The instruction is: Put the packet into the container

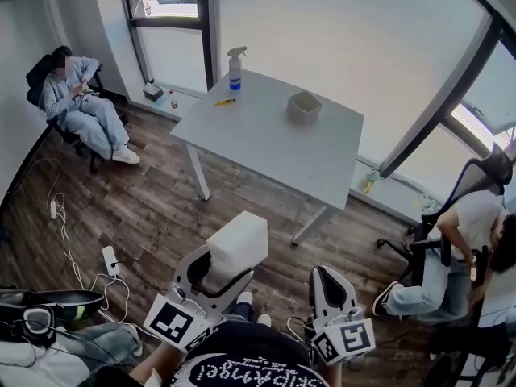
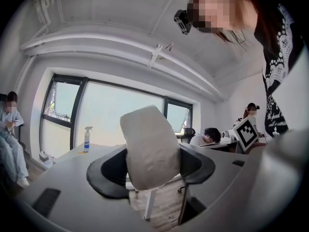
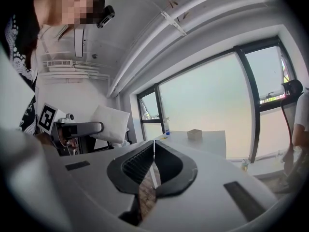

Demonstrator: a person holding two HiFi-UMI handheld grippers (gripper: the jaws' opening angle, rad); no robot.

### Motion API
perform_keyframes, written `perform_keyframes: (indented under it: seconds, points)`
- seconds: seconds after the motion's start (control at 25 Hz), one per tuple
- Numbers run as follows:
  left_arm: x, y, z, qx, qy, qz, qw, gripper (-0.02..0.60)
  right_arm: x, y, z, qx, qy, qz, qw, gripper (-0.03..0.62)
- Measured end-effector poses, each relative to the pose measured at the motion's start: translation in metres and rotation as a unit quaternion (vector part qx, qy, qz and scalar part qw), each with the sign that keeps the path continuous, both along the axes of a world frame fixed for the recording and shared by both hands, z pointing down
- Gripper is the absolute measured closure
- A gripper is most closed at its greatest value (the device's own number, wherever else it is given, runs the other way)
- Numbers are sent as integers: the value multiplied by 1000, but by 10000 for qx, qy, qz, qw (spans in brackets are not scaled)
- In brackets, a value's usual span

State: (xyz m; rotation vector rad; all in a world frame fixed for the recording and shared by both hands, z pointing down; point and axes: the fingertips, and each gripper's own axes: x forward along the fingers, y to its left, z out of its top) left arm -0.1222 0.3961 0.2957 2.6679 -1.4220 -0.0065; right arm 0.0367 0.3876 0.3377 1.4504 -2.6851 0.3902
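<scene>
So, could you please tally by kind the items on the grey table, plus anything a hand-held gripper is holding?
Spray bottle: 1
Yellow pen: 1
Container: 1
Packet, clamped in the left hand-held gripper: 1
Total: 4

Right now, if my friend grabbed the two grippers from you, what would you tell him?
Left gripper: shut on the white packet, held up over the floor.
Right gripper: shut, nothing in it.
Container: a small box on the grey table, ahead and not yet within reach.
Done: the packet is picked up.
Left to do: carry the packet to the table and drop it into the container.
</scene>
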Motion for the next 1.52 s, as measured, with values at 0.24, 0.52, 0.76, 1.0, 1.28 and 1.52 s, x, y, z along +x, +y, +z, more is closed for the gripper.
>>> perform_keyframes:
  seconds: [0.24,0.52,0.76,1.0,1.28,1.52]
  points:
    - [-3,-14,6,-32,16,114,9999,299,-12,-18,0,43,91,-22,9999,577]
    - [-4,-24,8,-73,69,239,9997,299,-23,-27,4,-16,205,-94,9997,577]
    - [-4,-34,12,-171,139,219,9995,299,-18,-27,13,-195,276,-24,9994,577]
    - [12,-47,22,-320,64,295,9990,299,-5,-38,21,-337,176,18,9993,577]
    - [20,-73,19,-324,106,35,9994,299,-7,-69,22,-393,99,-311,9987,577]
    - [32,-111,8,-91,138,-114,9998,299,-5,-112,18,-299,61,-624,9976,577]
